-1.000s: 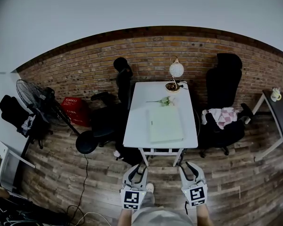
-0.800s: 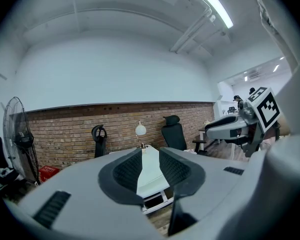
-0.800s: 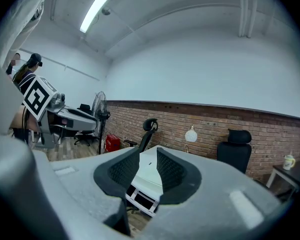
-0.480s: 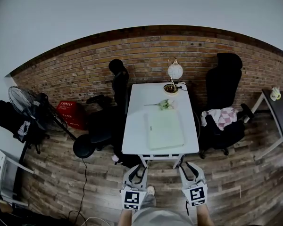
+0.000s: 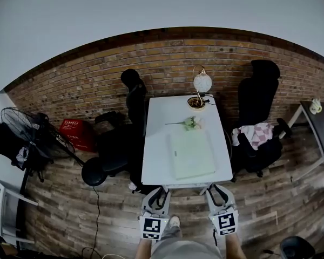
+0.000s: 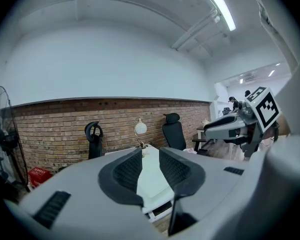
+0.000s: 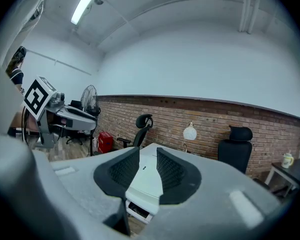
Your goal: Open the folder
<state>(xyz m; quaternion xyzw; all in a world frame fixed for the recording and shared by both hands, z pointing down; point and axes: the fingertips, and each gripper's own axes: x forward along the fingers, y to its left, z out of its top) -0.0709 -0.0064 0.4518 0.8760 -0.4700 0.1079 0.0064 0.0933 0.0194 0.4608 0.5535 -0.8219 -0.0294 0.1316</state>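
A pale green folder (image 5: 191,154) lies shut and flat on the near half of a white table (image 5: 156,161). Both grippers are held side by side just short of the table's near edge, pointing at it. My left gripper (image 5: 157,190) is open with nothing between its pads (image 6: 127,171); the table (image 6: 156,204) shows through the gap. My right gripper (image 5: 218,188) is open too, and the folder (image 7: 146,178) shows beyond its empty jaws. Neither gripper touches the folder.
A globe lamp (image 5: 201,83) and a flower sprig (image 5: 190,123) sit at the table's far end. Black office chairs stand left (image 5: 130,117) and right (image 5: 257,123) of it, the right one with a checked cloth. A fan (image 5: 27,128) and red basket (image 5: 75,134) are left.
Both grippers have come forward over the wooden floor towards the table, which now lies closer below the view. The jaws stand as wide as before.
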